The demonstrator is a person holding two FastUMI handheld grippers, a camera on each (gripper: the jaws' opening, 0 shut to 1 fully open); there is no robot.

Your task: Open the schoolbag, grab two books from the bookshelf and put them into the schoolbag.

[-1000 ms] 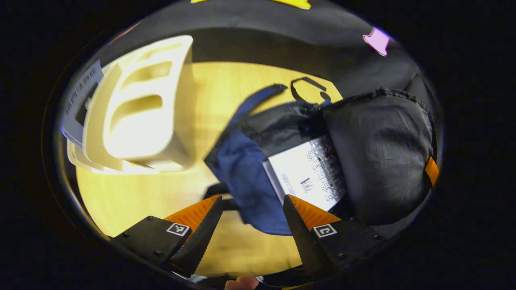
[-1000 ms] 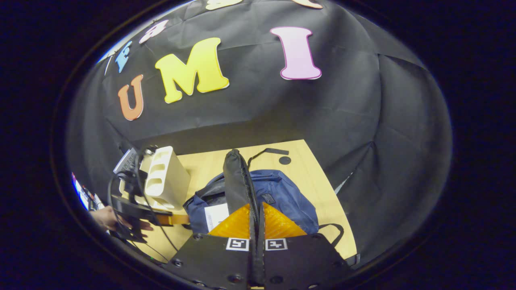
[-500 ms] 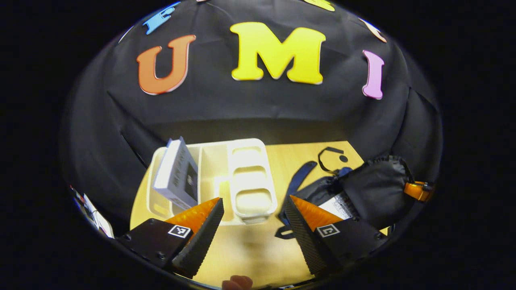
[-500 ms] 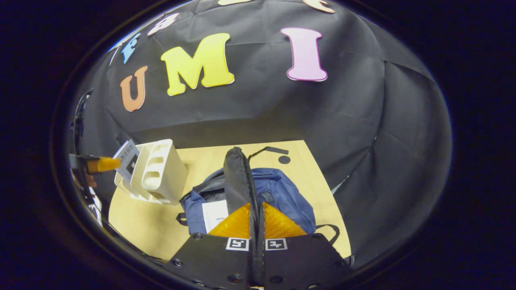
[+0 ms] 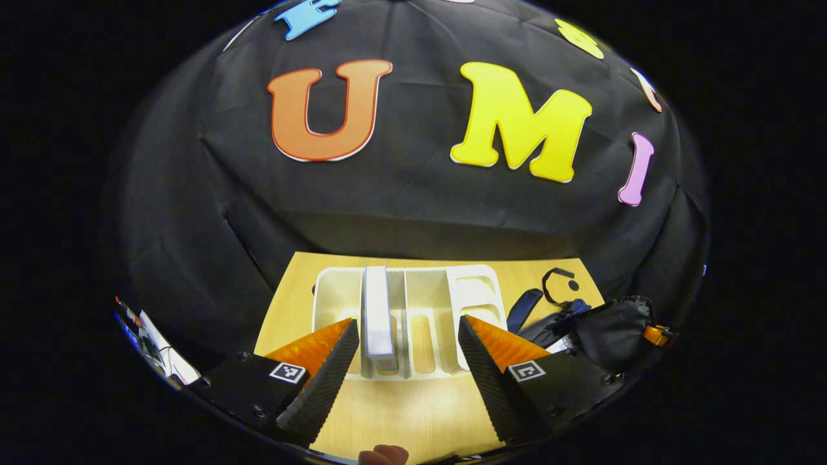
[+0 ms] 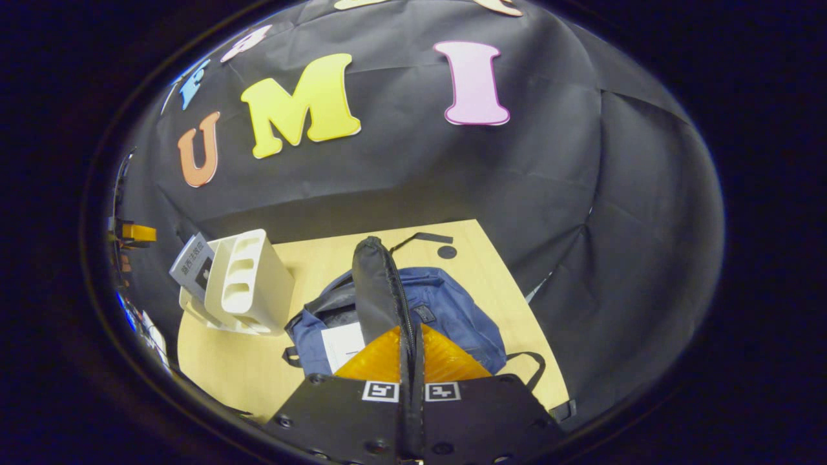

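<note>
A white slotted bookshelf (image 5: 423, 310) stands on the table just ahead of my left gripper (image 5: 407, 332), which is open and empty. One grey-white book (image 5: 377, 310) stands upright in a left slot, in line with the gap between the fingers. In the right gripper view, my right gripper (image 6: 408, 330) is shut on the black flap (image 6: 375, 284) of the blue schoolbag (image 6: 452, 310) and holds it up. A white book (image 6: 342, 343) lies inside the bag's mouth. The bookshelf (image 6: 249, 287) and its book (image 6: 192, 266) stand left of the bag.
The wooden table (image 6: 226, 365) ends at the black cloth wall behind. A black strap loop (image 5: 557, 284) lies at the table's far right corner. The raised bag flap (image 5: 610, 329) is to the right of the bookshelf. Cables and small items (image 5: 152, 339) sit beyond the table's left edge.
My left gripper has swung away from the bag and the book inside it to face the bookshelf, staying open. The right gripper keeps holding the flap up with hardly any motion.
</note>
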